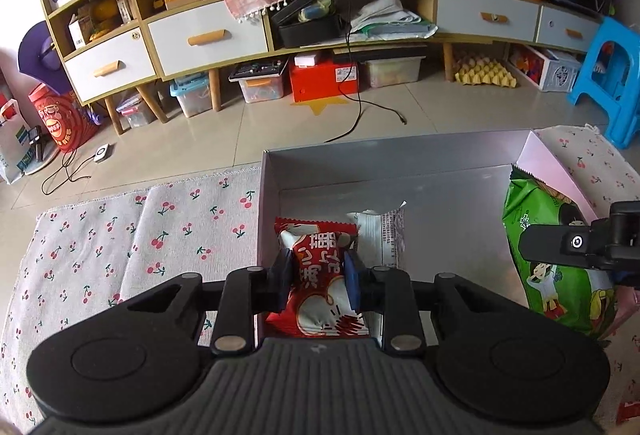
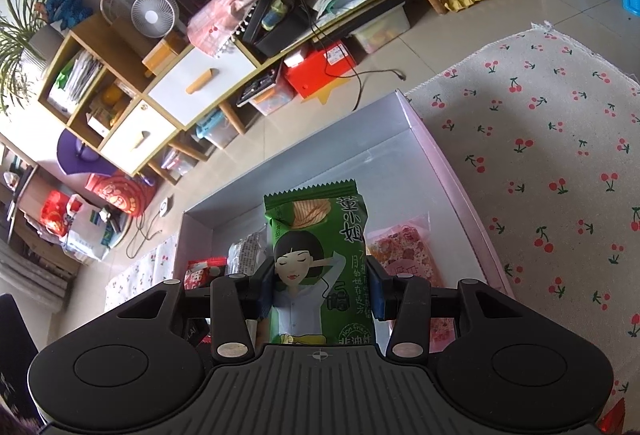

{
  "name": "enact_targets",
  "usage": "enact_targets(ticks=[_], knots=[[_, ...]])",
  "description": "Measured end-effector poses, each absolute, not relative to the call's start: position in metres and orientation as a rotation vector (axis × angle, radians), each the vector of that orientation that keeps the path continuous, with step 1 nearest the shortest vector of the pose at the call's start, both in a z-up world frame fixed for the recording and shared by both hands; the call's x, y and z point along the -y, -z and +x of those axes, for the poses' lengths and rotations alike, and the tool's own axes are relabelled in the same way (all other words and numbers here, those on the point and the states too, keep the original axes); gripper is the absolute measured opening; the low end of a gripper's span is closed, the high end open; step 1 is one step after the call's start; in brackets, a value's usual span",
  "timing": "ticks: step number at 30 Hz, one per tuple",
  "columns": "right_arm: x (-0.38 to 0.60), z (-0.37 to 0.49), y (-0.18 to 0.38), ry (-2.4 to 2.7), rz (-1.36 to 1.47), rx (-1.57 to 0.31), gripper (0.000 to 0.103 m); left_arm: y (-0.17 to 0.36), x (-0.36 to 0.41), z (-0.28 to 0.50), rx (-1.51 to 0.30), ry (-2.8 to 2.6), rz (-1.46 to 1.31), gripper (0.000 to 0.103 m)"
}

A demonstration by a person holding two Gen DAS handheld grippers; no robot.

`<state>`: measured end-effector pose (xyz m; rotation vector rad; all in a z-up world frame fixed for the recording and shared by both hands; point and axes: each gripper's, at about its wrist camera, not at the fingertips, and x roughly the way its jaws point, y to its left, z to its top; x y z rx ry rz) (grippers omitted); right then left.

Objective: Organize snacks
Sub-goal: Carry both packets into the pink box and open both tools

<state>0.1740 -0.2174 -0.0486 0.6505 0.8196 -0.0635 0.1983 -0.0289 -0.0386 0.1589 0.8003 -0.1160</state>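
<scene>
My left gripper is shut on a red snack packet and holds it over the near left corner of the open grey box. A white packet lies in the box just behind it. My right gripper is shut on a green chip bag and holds it above the box. The green bag and right gripper also show at the right of the left wrist view. A pink packet, the white packet and the red packet show in the right wrist view.
The box sits on a cherry-print cloth that extends right of the box. Beyond lie tiled floor, a long cabinet with storage bins under it, a trailing cable and a blue stool.
</scene>
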Motion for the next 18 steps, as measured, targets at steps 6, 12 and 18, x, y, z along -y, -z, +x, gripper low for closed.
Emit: enact_targets(ticks=[6,12,18], knots=[[0.225,0.17,0.04,0.055,0.684,-0.789,0.063,0.03,0.024,0.189,-0.772,0.135,0.107,0.055],[0.223,0.159,0.026,0.057,0.637,-0.802,0.073,0.021,0.026,0.177,-0.759,0.149,0.122,0.072],[0.227,0.143,0.012,0.081,0.613,-0.814,0.08,0.015,0.021,0.163,-0.784,0.163,0.124,0.086]])
